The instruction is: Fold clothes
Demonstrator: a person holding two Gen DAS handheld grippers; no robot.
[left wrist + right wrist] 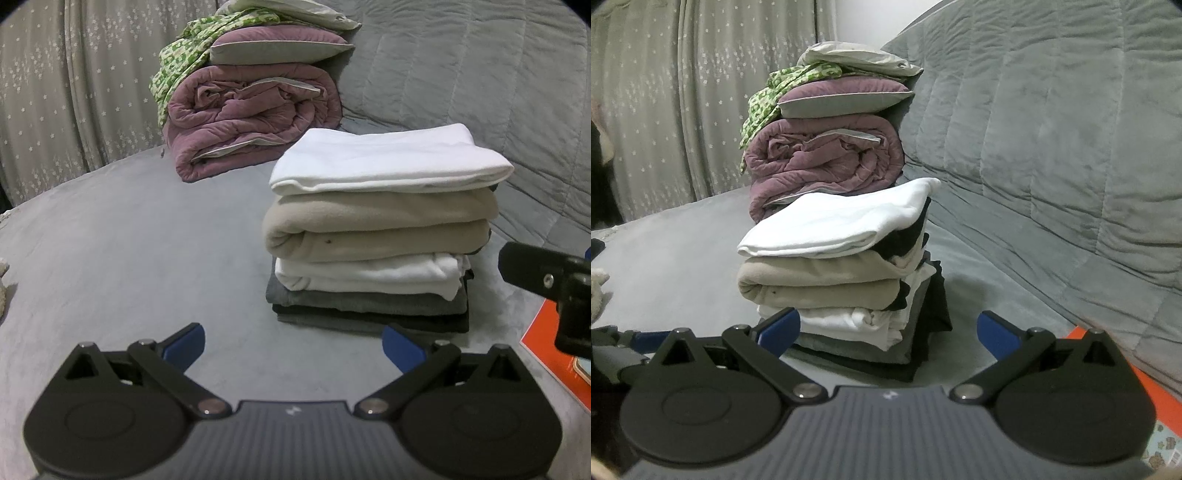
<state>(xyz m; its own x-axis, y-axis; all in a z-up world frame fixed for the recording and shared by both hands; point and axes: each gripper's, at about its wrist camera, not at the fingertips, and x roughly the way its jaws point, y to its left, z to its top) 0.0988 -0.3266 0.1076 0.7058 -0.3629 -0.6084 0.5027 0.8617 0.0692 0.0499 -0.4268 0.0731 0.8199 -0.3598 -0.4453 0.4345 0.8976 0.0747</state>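
A stack of folded clothes (376,236) stands on the grey bed cover: a white piece on top, a beige fleece under it, another white piece, then grey and dark ones. The same stack (842,273) fills the middle of the right wrist view. My left gripper (293,345) is open just short of the stack's base, holding nothing. My right gripper (888,332) is open too, its blue pads level with the lower layers and not touching them. The right gripper's black body (546,280) shows at the right edge of the left wrist view.
A rolled purple quilt (251,122) with pillows and a green-patterned cloth sits behind the stack. A quilted grey backrest (1052,147) rises on the right. Star-print curtains (55,92) hang at the left. An orange box (554,362) lies at the right edge.
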